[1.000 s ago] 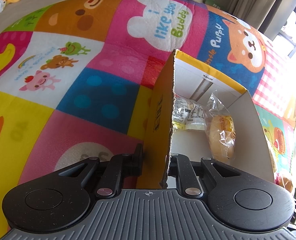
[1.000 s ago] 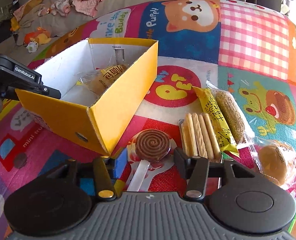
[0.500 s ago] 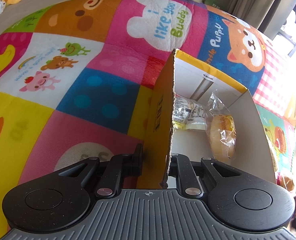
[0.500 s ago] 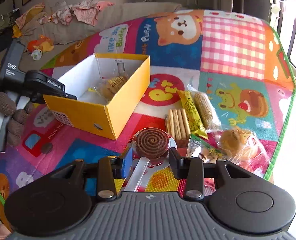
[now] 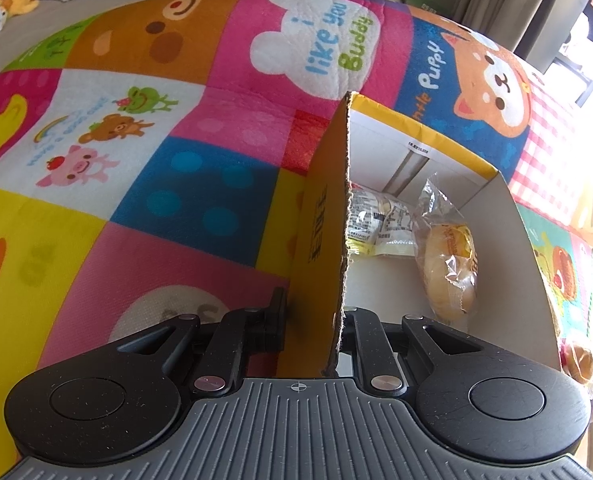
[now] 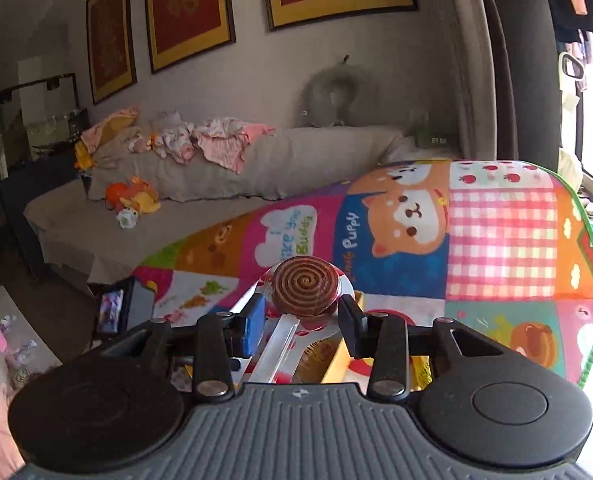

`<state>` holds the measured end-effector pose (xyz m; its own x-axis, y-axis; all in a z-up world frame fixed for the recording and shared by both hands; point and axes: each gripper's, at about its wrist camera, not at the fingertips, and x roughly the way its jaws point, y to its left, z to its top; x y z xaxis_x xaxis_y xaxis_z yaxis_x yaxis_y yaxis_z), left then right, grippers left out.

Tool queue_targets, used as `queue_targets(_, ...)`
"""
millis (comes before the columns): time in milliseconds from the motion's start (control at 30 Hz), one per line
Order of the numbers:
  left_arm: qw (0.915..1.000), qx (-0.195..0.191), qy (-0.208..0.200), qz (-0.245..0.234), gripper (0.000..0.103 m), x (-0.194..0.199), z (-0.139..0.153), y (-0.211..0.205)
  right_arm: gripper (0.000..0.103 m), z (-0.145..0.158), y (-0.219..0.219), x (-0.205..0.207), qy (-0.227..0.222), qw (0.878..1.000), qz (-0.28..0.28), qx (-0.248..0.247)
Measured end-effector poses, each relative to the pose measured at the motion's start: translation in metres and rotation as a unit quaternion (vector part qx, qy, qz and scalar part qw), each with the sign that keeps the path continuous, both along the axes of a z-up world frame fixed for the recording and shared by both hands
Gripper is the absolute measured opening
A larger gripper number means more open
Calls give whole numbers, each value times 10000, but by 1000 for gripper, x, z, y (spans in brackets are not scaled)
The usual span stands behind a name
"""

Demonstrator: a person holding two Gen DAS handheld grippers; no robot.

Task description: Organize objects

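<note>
Left wrist view: we are clamping the left claw (image 5: 314, 316) on the near wall of the yellow box (image 5: 508, 248), one finger outside and one inside, which we judge is to keep the light cardboard from sliding on the soft mat (image 5: 200, 184) while things go in. Inside the box a wrapped bun (image 5: 450, 268) is lying along the right side and a small printed packet (image 5: 380, 224) is resting near the left wall, apart from it. In the right wrist view we are carrying the spiral lollipop (image 6: 305, 291) in the right claw (image 6: 301, 318), fingers closed on its disc from both sides with the stick (image 6: 276, 350) trailing back toward the camera; holding it by the head keeps it from swinging. The claw is raised and tilted up, so we are seeing the sofa (image 6: 216, 184) and the wall pictures beyond the mat. Compared with half a second ago, the right claw has lifted much higher and pitched upward: the box and the loose snacks that were showing ahead of it are now out of view, hidden below the claw. The left view is nearly unchanged, the grip on the wall and the contents as they were.
</note>
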<state>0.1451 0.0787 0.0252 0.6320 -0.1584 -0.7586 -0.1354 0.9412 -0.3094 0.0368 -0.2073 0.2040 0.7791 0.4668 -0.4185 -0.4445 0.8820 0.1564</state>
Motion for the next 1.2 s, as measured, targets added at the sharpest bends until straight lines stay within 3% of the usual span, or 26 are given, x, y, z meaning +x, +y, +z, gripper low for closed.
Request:
queue_targets(267,9998,151,-89,-87,14,-3,1,-3,40,24,57,45,-389,9989,260,-62)
queue_targets(500,9997,143,-129,-126,14,-4,1,-3,48,9,69,85,59,9986,319,409)
queue_targets(833,9999,106,-81,-108,14,-2,1,-3,63,-20,-7,81,246,9975,-664,60)
queue_targets(1067,9999,112,-52,-96,14,-1,1,-3,68,-54,-85,75,662,9831,-1690,-220)
queue_targets(1200,9999,105,-22,-67,14,-1,0,-3,68,-83,-112,71,1067,9736,-1979,-397)
